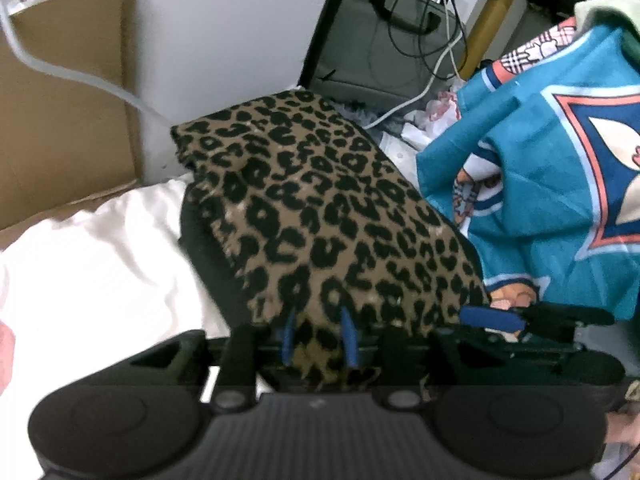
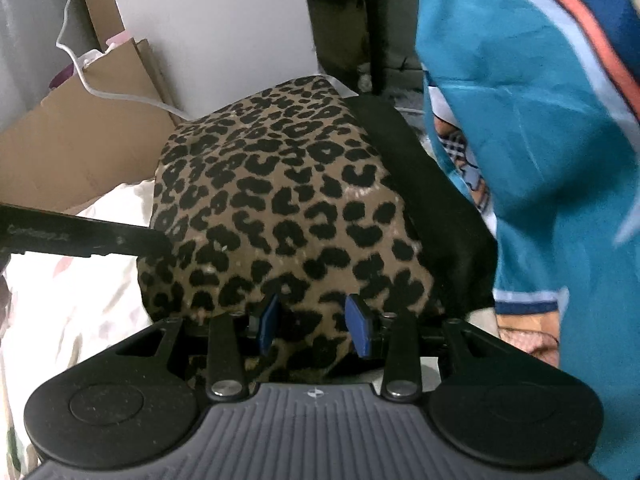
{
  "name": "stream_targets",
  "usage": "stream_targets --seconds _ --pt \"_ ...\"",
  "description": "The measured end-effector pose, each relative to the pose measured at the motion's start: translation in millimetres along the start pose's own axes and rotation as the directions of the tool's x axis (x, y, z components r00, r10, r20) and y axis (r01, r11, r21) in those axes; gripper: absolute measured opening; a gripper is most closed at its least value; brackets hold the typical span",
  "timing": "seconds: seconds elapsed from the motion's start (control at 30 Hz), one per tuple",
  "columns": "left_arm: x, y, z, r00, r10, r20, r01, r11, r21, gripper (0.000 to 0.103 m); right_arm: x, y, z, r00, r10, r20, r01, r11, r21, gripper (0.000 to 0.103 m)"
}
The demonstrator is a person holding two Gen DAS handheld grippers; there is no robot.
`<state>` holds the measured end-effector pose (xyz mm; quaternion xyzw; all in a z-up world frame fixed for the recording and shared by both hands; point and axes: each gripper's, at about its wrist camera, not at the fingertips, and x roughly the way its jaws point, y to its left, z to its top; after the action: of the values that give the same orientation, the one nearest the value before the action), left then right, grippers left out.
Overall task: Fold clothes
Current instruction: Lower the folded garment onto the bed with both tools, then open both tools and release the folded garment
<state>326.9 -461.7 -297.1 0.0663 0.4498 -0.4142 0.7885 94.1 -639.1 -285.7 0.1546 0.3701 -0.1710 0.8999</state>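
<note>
Leopard-print brown-and-black knit garment (image 1: 320, 208), folded thick with a black lining edge, lies on the white rumpled bedsheet (image 1: 92, 248), just beside a teal printed fabric (image 1: 540, 168). Left gripper (image 1: 318, 336) has the garment's near edge bunched between its blue pads, jaws partly parted. Right gripper (image 2: 316, 326) likewise straddles that near edge, jaws set wider; whether either truly pinches is unclear. To finish this fold well, I judge both hands should lower together, keep the near edge level, and avoid dragging the teal fabric.
</note>
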Motion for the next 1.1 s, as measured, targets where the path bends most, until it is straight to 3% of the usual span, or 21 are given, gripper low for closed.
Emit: stream_targets --seconds 0.1,0.23,0.43,0.6,0.67,0.77,0.97,1.1 --pt "-11 3 -10 1.0 0.021 0.0 -0.021 1.0 -0.002 0.042 -14 9 -7 0.999 -0.022 0.024 0.023 1.0 -0.018 0.044" --pt "-29 3 -20 0.999 0.035 0.005 -0.035 0.999 0.0 0.068 -24 17 -7 1.0 -0.013 0.012 0.013 1.0 0.004 0.044" --pt "-74 3 -25 0.997 0.064 0.034 -0.064 0.998 -0.013 0.087 -43 31 -2 1.0 -0.023 0.009 0.023 0.999 0.042 0.046" --pt "-105 3 -34 0.993 0.107 0.04 -0.106 0.994 -0.014 0.089 -56 40 -1 0.998 -0.055 0.0 0.055 0.995 0.081 0.053" --pt "-115 4 -38 0.992 0.122 0.037 -0.121 0.992 -0.031 0.091 -63 46 0 0.999 -0.053 0.008 0.052 0.994 0.095 0.073" --pt "-126 5 -43 0.986 0.164 0.016 -0.164 0.986 -0.041 0.092 -74 54 1 0.999 -0.041 0.023 0.038 0.992 0.119 0.092" --pt "-159 16 -56 0.979 0.201 -0.01 -0.201 0.971 -0.13 0.1 -97 72 5 1.0 -0.017 0.005 0.016 0.988 0.155 0.095" --pt "-199 16 -60 0.964 0.266 0.016 -0.261 0.955 -0.14 0.103 -119 83 8 1.0 0.009 -0.014 -0.007 0.985 0.173 0.095"
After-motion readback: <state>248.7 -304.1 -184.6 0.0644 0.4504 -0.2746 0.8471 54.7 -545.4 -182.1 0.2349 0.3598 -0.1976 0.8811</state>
